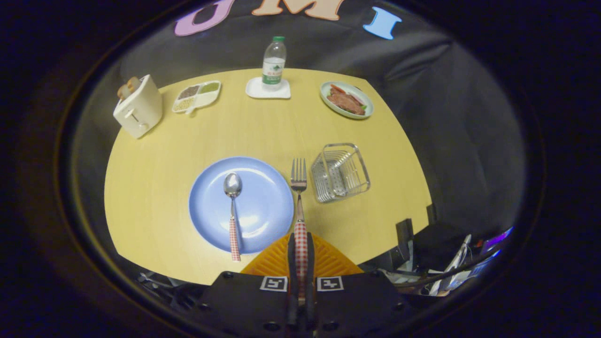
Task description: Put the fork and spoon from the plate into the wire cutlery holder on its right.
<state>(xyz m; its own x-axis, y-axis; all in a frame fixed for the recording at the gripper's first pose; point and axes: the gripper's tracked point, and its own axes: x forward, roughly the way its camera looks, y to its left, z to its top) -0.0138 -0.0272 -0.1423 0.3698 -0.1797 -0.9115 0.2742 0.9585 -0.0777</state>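
Toaster (138,107): cream, set at the table's far left corner, about 10 o'clock from the plate; something brownish is seen in its slot.
Divided dish (196,96): white, three compartments of grains or pulses, just right of the toaster, at 11 o'clock from the plate.
Table (155,188): yellow wood-grain top, on which all listed items are placed.
Plate (260,188): light blue, round, near the table's front edge.
Spoon (233,211): laid on the plate, bowl toward 12 o'clock, checked handle toward 6 o'clock and passing over the near rim.
Bottle (273,62): clear, green cap, stood upright on a white coaster (256,89) at 12 o'clock, at the table's far edge.
Fork (299,197): held by its checked handle, tines pointed to 12 o'clock, seen over the plate's right rim, just left of the holder.
Gripper (300,249): closed narrowly, the fork's handle pinched between both fingers.
Cutlery holder (341,172): wire basket, at 3 o'clock from the plate.
Food plate (347,99): pale green, red food on it, at 1 o'clock from the blue plate.
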